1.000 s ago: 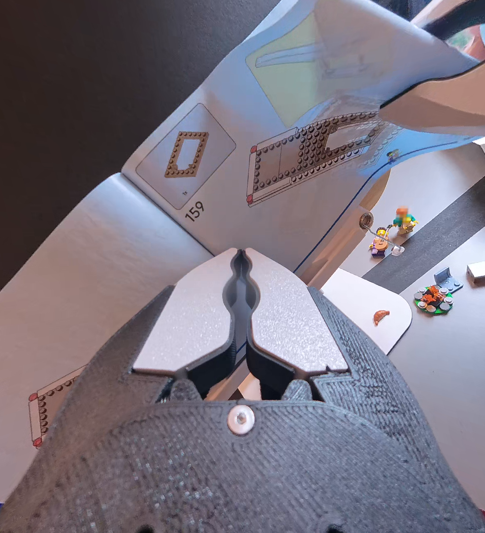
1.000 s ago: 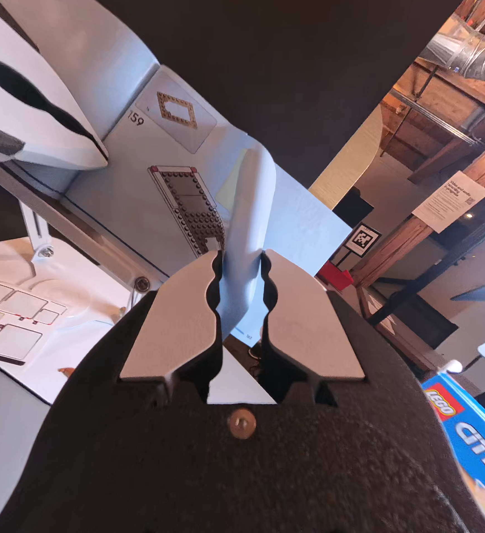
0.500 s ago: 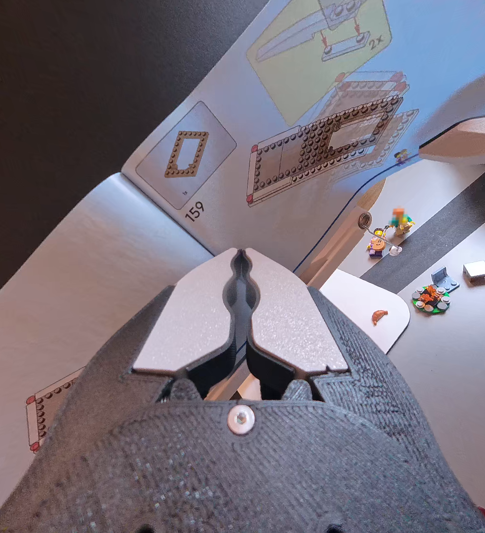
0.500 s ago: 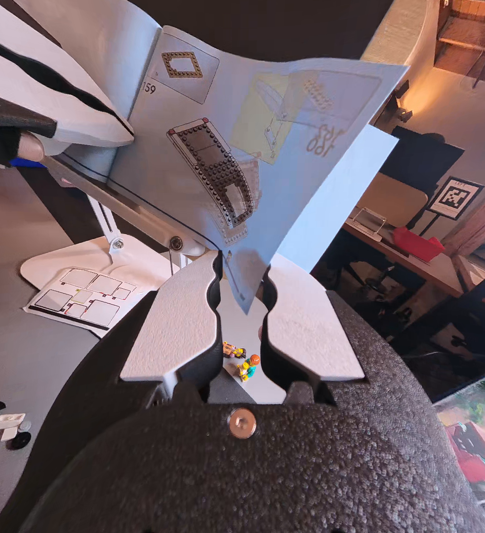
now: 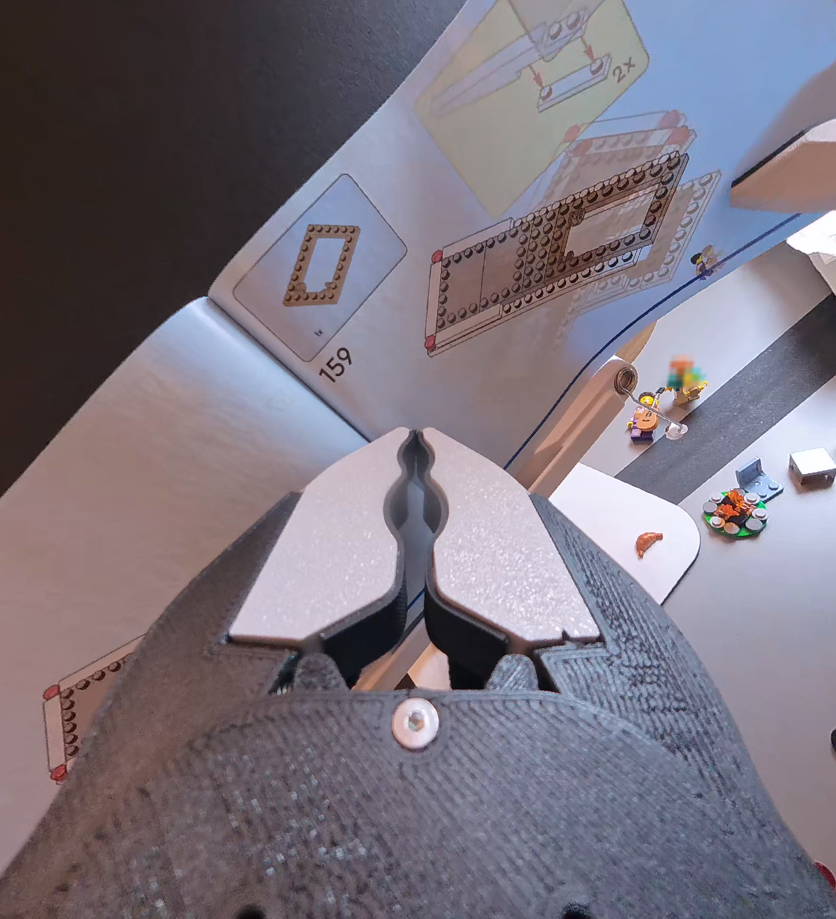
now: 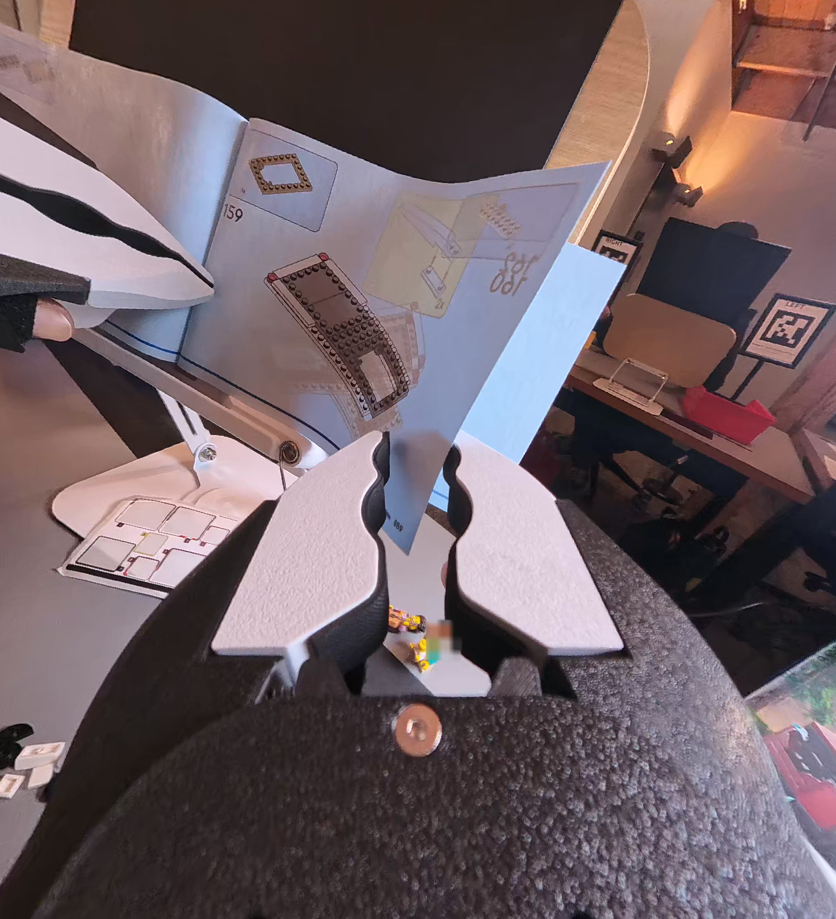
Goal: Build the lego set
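An open building-instruction booklet [image 5: 456, 149] leans on a white stand [image 5: 620, 522]. My left gripper [image 5: 417, 435] is shut, with its tips against the booklet's left page just below the spine fold. It also shows in the right wrist view [image 6: 202, 288], lying on that left page. My right gripper [image 6: 416, 442] is open around the lower corner of the lifted right-hand page [image 6: 356, 278]. The page lies against the left finger [image 6: 326, 537], and a gap shows on the other side. The right gripper's finger also shows in the left wrist view [image 5: 804, 164].
Two minifigures [image 5: 647, 417] stand on the grey table beside the stand. A green round campfire piece [image 5: 734, 514], a croissant piece [image 5: 649, 542] and several small loose parts lie to the right. A sticker sheet [image 6: 152, 542] lies by the stand base, and a printed box [image 6: 829, 746] is at the lower right.
The right-hand page, curled over before, has swung out flat and upright. My right gripper has moved back with the page corner between its fingers, which have closed in slightly. My left gripper has stayed shut in place.
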Tool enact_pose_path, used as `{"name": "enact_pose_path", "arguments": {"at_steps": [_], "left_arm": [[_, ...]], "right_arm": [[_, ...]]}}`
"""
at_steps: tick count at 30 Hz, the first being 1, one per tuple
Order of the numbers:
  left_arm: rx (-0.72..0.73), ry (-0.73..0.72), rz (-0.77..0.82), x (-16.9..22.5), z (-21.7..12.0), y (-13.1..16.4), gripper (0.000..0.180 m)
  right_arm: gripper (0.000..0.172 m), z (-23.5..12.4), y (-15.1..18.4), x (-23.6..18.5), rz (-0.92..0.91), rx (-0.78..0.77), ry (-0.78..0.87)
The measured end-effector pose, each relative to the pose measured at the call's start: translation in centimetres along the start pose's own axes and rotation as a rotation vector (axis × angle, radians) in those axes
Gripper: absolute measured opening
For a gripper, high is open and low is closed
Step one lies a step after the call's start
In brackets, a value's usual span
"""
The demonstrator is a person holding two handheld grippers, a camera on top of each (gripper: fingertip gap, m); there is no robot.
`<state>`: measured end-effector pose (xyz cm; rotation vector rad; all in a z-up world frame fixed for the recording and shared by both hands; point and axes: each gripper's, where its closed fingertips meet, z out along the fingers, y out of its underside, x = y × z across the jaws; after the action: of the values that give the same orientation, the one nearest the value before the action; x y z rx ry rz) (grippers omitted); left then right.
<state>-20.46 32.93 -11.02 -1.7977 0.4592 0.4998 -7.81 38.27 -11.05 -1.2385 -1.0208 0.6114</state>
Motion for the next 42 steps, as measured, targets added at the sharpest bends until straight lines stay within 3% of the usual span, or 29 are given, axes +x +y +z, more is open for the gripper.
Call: {"name": "enact_pose_path", "arguments": {"at_steps": [5,9,14,17,24,34,38,42], "left_arm": [[0.002,0.034,-0.039,0.3,-0.4,-0.1,0.0],[0.081,0.185,-0.188,2.4,-1.3,-1.8,0.0],[0.228,0.544,-0.548,6.2,-3.0,-6.5,0.043],[0.308,0.637,-0.651,6.7,-3.6,-8.4,0.05],[0.333,0.633,-0.655,7.2,-2.8,-9.0,0.045],[0.379,0.734,-0.634,7.8,-4.1,-9.4,0.007],[0.398,0.755,-0.671,7.1,-4.5,-9.5,0.005],[0.441,0.852,-0.749,6.8,-5.5,-9.6,0.005]], "right_arm": [[0.008,-0.1,-0.4,-0.5,0.03,0.015,-0.035],[0.0,-0.1,-1.1,-1.3,0.068,0.041,-0.076],[0.0,-0.2,-2.1,-3.4,0.068,0.064,-0.139],[0.0,-0.4,-2.9,-4.5,0.028,0.073,-0.15],[0.001,-0.9,-4.3,-7.1,-0.085,0.109,-0.186],[0.008,-1.9,-5.5,-9.3,-0.066,0.183,-0.325],[0.021,-2.4,-6.0,-9.3,0.057,0.206,-0.398],[0.033,-3.2,-7.7,-8.0,0.406,0.264,-0.568]]}}
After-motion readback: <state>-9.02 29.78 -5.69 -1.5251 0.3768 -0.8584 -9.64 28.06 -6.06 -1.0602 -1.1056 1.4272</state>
